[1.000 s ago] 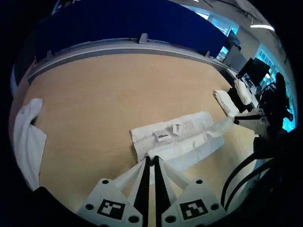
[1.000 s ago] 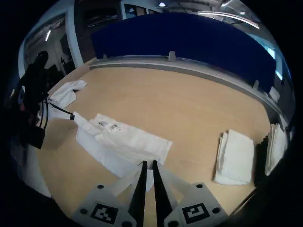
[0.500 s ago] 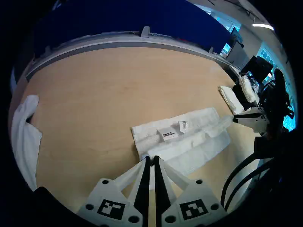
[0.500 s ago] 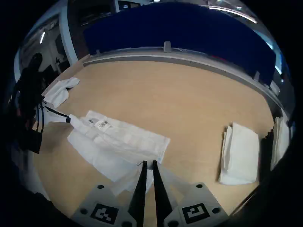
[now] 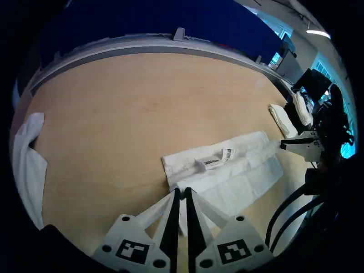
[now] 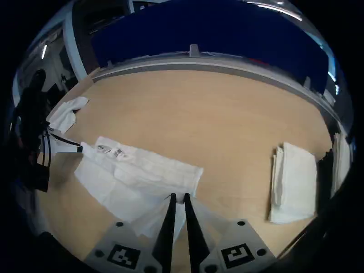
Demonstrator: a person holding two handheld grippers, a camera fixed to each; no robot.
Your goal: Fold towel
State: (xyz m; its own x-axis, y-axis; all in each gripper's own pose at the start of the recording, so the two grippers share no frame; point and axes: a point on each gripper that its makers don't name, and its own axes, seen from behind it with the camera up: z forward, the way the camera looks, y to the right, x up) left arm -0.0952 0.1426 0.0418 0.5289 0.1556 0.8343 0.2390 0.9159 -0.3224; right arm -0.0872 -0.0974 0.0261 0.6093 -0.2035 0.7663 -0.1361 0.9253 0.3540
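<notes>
Right gripper view | right gripper (image 6: 178, 196) jaws pinch towel (image 6: 150, 170) | left gripper (image 5: 180, 191) likewise | folded towel (image 6: 295, 182) nearby

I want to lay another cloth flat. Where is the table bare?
The table is bare between the towel and the grey rail at the back. Crowded: folded towels on the right, a crumpled cloth on the left.

- Towel (image 5: 236, 179): plain white; its tags (image 5: 212, 162) white with black print.
- Table (image 5: 127, 104): pale tan wood, faint grain.
- Screen (image 5: 159, 20): deep blue.
- Left gripper (image 5: 180, 191) and right gripper (image 6: 178, 196): black fingers, white bodies, black-and-white square markers.
- Folded towels (image 6: 295, 182): white.
</notes>
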